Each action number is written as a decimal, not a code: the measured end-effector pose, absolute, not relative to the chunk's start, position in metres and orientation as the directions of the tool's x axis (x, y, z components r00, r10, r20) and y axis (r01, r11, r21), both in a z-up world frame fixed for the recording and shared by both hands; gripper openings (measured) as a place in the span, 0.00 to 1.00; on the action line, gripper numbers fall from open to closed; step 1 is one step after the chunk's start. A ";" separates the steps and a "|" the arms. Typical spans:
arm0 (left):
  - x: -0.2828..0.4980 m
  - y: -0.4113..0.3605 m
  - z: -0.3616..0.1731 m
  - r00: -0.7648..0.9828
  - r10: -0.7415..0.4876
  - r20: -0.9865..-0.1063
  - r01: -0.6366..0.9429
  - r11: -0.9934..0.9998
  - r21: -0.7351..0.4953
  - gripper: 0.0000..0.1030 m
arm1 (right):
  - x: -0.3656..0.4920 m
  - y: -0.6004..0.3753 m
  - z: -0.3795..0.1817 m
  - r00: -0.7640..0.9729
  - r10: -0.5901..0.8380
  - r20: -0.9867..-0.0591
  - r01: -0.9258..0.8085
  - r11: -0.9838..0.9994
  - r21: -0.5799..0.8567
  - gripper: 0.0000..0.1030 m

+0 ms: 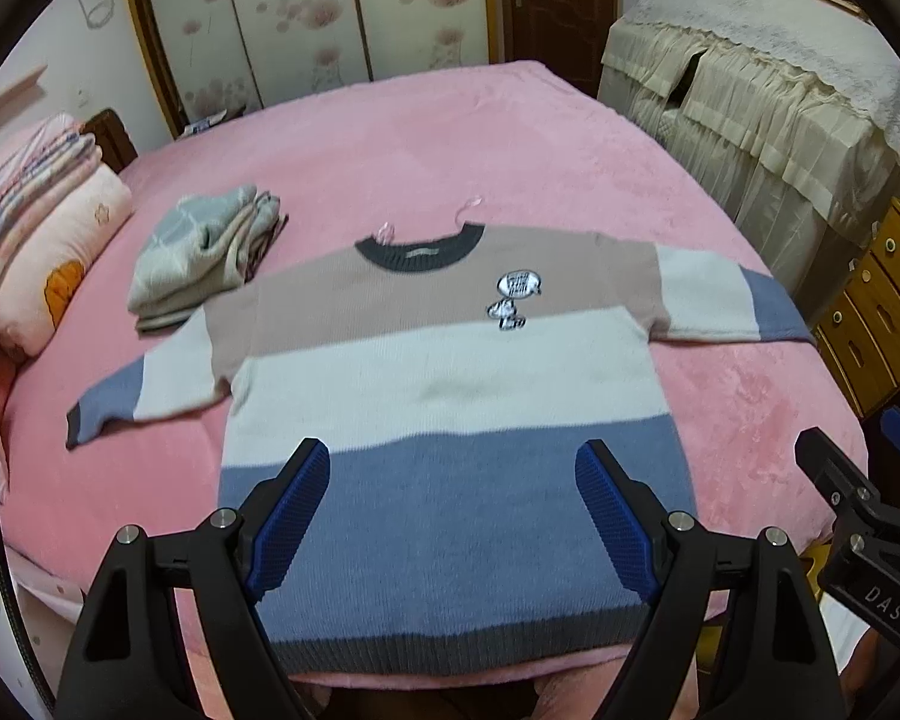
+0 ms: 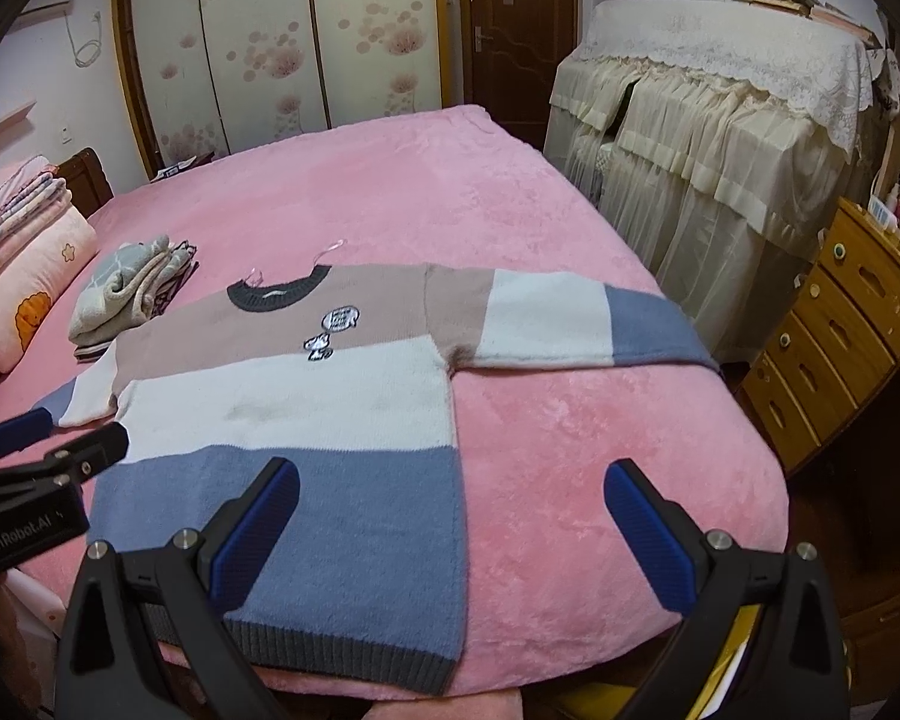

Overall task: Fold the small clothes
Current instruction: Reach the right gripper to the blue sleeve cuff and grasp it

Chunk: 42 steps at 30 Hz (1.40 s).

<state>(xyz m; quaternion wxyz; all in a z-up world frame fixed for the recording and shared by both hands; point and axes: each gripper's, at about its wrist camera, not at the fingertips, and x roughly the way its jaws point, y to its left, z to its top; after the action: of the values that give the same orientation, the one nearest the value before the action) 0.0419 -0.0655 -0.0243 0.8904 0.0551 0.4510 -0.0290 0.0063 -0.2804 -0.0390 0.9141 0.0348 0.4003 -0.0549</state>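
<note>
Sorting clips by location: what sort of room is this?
A home bedroom, most likely: a bed under a pink blanket, stacked bedding at its head, floral sliding wardrobe doors behind, and a striped sweater laid flat for folding.

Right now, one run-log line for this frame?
phase: pre-fold | striped sweater: flat on pink bed, sleeves out | left tongs: open, above hem | right tongs: open, empty | folded clothes: beside left sleeve

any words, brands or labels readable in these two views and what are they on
"GenRobot.AI": on the left gripper body, right wrist view.
"DAS": on the right gripper body, left wrist view; any further letters are out of sight.
Speech-bubble patch on the striped sweater: has lettering, too small and blurred to read.
Neck label inside the collar: unreadable.
</note>
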 end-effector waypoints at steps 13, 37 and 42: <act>0.053 -0.082 0.020 0.676 -0.020 -0.736 0.108 0.992 0.073 0.81 | 0.010 -0.297 0.019 0.780 -0.124 -0.614 0.142 0.990 -0.020 0.98; 0.152 -0.204 0.062 0.745 -0.244 -0.621 0.323 0.946 0.016 0.85 | 0.074 -0.402 0.044 0.737 -0.416 -0.533 0.364 0.908 -0.205 0.85; 0.175 -0.254 0.026 0.710 -0.258 -0.655 0.381 0.923 0.050 0.85 | 0.087 -0.437 0.018 0.683 -0.457 -0.570 0.415 0.885 -0.213 0.83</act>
<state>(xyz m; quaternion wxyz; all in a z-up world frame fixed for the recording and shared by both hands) 0.1746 -0.2535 0.0260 0.9202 0.0910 0.3390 -0.1736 0.0867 -0.4371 0.0184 0.9167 -0.0332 0.3194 -0.2377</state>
